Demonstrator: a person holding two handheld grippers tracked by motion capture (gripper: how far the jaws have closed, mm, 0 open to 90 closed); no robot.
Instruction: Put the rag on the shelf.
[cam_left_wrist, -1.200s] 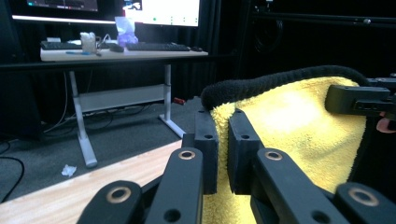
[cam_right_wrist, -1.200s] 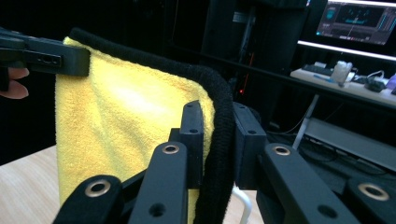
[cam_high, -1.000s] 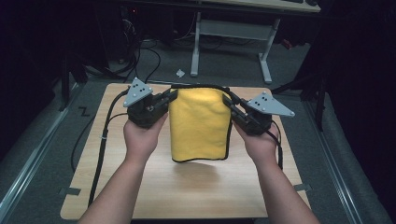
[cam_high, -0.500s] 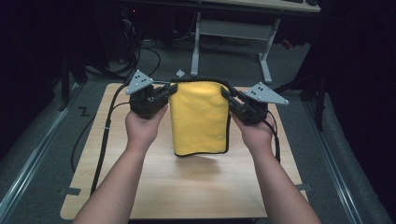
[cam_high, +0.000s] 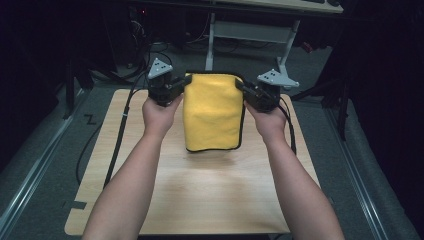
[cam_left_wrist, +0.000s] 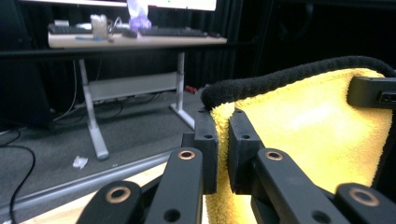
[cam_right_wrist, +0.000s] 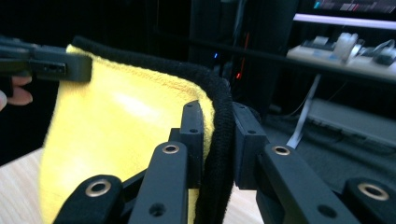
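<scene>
A yellow cloth (cam_high: 214, 112) with a black edge hangs stretched between two hand-held grippers above the wooden table (cam_high: 210, 200).

From where I stand, the left gripper (cam_high: 186, 82) is clamped on the cloth's upper left corner and the right gripper (cam_high: 239, 84) on its upper right corner, so the top edge runs nearly straight between them and the rest hangs down flat, its lower edge low over the tabletop; whether it touches the wood I cannot tell. In the left gripper view the two black jaws press close together on the yellow pile (cam_left_wrist: 299, 135) just under the black trim. In the right gripper view the jaws pinch the thick black hem (cam_right_wrist: 219, 140) itself. A hand (cam_high: 159, 112) holds each gripper from behind, forearms reaching in over the near edge of the table, cables trailing off to either side. A desk (cam_high: 250, 20) stands in the dark behind.
</scene>
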